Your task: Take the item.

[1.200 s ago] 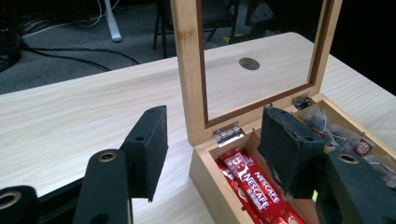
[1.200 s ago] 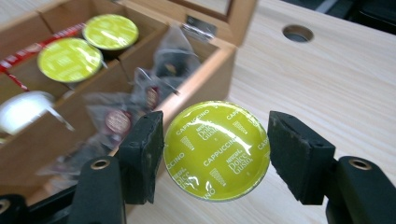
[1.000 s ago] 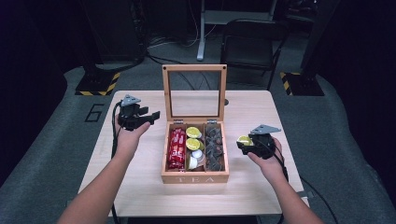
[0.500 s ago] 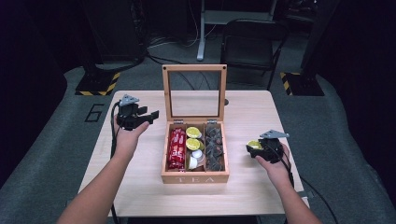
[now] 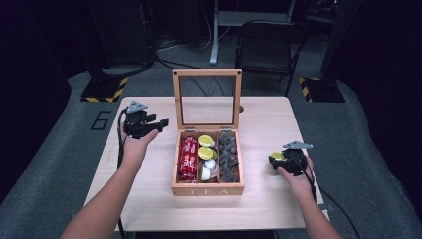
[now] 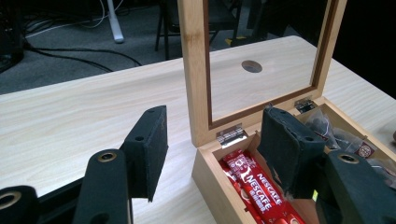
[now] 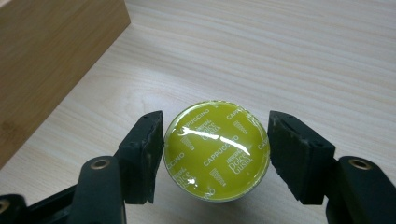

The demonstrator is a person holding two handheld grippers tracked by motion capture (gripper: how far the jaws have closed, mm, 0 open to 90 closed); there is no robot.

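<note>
An open wooden tea box (image 5: 207, 189) stands mid-table with its glass lid (image 5: 206, 72) upright. It holds red Nescafe sticks (image 5: 189, 158), yellow-green capsules (image 5: 206, 141) and dark tea bags (image 5: 229, 155). My right gripper (image 5: 275, 160) is low over the table to the right of the box, shut on a yellow-green cappuccino capsule (image 7: 217, 149), foil top facing the camera, a pad (image 7: 144, 154) on each side. My left gripper (image 5: 160, 123) hovers left of the box near the lid's hinge, open, with nothing between its pads (image 6: 149, 149).
The box's side wall (image 7: 51, 56) lies just left of the held capsule. Bare table (image 5: 278, 119) runs right of and behind the box. A round hole (image 6: 251, 66) in the tabletop shows through the lid. A chair (image 5: 268, 47) stands beyond the far edge.
My right hand has sunk toward the table and drifted slightly right, away from the box, carrying the capsule. My left hand has stayed where it was.
</note>
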